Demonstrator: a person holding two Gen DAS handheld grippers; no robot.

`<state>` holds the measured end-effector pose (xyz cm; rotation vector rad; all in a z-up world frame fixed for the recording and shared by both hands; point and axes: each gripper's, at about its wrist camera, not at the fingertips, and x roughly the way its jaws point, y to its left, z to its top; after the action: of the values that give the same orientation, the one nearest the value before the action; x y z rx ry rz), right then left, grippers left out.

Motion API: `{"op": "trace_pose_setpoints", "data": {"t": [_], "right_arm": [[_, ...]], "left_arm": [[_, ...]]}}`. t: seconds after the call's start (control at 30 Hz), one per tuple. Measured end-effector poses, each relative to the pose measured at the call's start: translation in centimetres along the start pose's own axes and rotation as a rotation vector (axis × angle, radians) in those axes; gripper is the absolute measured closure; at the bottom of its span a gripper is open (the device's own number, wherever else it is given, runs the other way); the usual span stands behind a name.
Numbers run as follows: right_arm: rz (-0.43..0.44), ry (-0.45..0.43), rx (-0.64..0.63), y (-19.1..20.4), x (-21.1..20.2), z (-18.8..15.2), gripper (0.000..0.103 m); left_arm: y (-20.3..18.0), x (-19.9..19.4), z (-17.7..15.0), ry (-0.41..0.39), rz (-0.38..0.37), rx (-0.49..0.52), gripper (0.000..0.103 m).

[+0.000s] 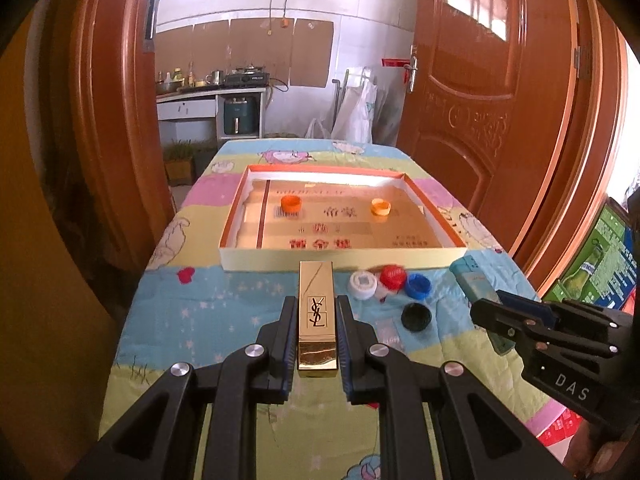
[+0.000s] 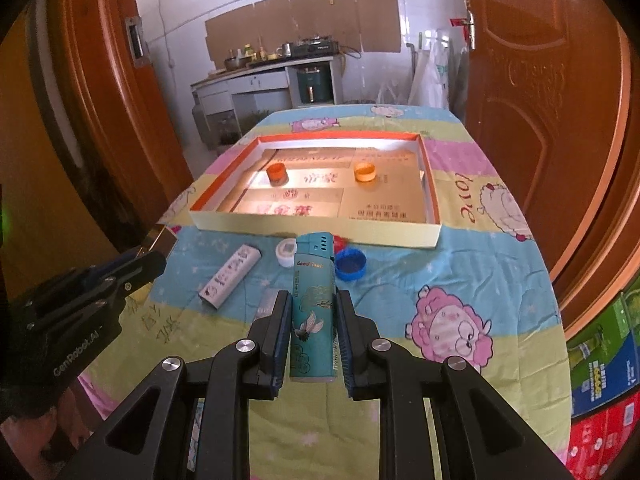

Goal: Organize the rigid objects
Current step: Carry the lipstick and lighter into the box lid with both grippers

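My left gripper [image 1: 316,304] is shut on a gold YSL lipstick case [image 1: 317,314], held above the table in front of the shallow box tray [image 1: 336,262]. My right gripper [image 2: 312,300] is shut on a teal lighter [image 2: 313,308]; that lighter also shows at the right of the left wrist view [image 1: 472,280]. The tray holds an orange cap [image 1: 291,203] and a yellow-orange cap [image 1: 380,207]. White [image 1: 362,284], red [image 1: 394,276], blue [image 1: 418,285] and black [image 1: 416,316] caps lie on the cloth before the tray.
A white lighter [image 2: 230,276] lies on the cartoon tablecloth [image 2: 460,280] at the left. Wooden doors [image 1: 480,80] flank the table's far end. Coloured cartons [image 2: 604,380] stand at the right beside the table.
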<state>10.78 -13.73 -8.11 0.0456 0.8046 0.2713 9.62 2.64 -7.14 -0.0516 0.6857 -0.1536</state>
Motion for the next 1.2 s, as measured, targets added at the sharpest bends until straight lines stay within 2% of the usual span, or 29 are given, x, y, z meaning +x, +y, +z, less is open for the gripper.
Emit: {"op": "trace_pose_setpoints", "data": {"t": [0.4, 1.2], "right_arm": [[0.011, -0.026, 0.018, -0.8, 0.6, 2.7, 0.081], [0.027, -0.012, 0.03, -2.2, 3.4, 7.4, 0.081]], "left_arm": [[0.3, 1.3, 3.3, -0.024, 0.012, 0.022, 0.085], [0.7, 5.2, 7.3, 0.015, 0.031, 0.013, 0.085]]}}
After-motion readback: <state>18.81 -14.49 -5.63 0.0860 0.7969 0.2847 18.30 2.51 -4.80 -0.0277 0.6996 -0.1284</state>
